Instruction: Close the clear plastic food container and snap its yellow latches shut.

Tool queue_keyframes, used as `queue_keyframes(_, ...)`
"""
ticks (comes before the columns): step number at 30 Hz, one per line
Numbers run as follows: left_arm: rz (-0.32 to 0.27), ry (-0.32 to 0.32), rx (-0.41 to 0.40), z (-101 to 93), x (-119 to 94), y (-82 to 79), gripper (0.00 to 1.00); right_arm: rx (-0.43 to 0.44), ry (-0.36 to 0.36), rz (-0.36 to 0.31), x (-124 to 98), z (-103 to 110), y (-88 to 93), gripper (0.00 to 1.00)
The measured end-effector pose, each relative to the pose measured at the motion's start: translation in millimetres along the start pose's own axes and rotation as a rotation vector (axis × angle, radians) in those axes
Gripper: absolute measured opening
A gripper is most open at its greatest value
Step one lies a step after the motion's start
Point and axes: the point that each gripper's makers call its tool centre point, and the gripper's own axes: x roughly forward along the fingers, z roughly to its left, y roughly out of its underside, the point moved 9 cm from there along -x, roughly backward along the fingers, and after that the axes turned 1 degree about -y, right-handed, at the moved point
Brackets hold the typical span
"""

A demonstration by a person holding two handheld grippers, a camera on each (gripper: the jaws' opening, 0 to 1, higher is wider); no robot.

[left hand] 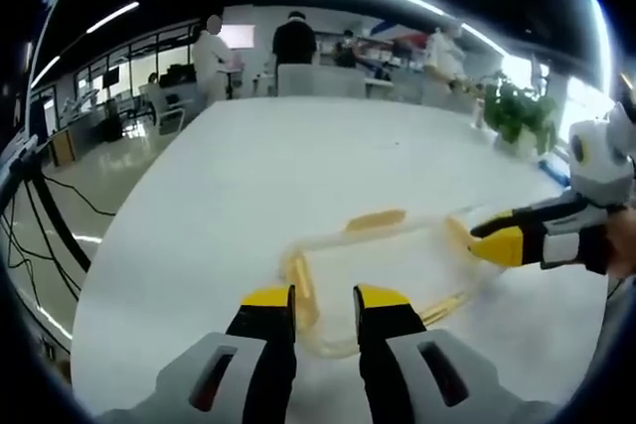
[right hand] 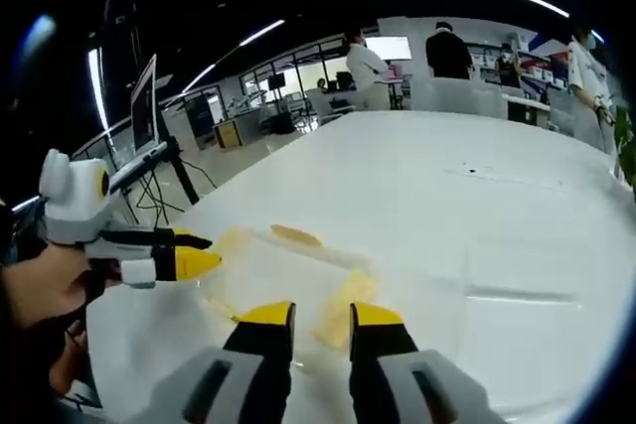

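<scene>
You see a clear container [left hand: 383, 280] with yellow latches [left hand: 375, 219] on a white table [left hand: 298, 166]. Your left gripper [left hand: 325, 297] and right gripper [right hand: 322, 313] show yellow tips on black and grey jaws.

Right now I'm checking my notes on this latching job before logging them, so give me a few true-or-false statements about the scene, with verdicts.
1. The clear container rests on a white table. True.
2. The left gripper holds the container in the air. False: its jaws are parted at the container's near rim, on the table.
3. A potted plant stands at the table's far edge. True.
4. The latches are red. False: they are yellow.
5. The right gripper points at a yellow latch. True.
</scene>
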Motion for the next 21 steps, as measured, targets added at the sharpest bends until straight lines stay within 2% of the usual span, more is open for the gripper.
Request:
queue_keyframes(3, -0.001, -0.016, -0.005, 1.4, 1, 0.5, 0.18, -0.001, 0.006, 0.003, 1, -1, 0.9, 0.17)
queue_keyframes(6, 0.008, -0.031, 0.004, 2.1, 3, 2.0, 0.16, 0.003, 0.0, 0.016, 3, -3, 1.6, 0.11)
queue_keyframes(11, 0.018, -0.047, 0.013, 3.8, 5, 4.3, 0.14, 0.004, 0.013, 0.019, 4, -5, 3.0, 0.1)
queue_keyframes(16, 0.008, -0.044, -0.006, 7.4, 9, 2.6, 0.05, -0.016, 0.011, 0.021, 4, -4, 3.3, 0.07)
queue_keyframes(21, 0.003, -0.047, -0.007, 7.6, 10, 2.2, 0.04, -0.016, 0.014, 0.008, 3, -6, 2.7, 0.06)
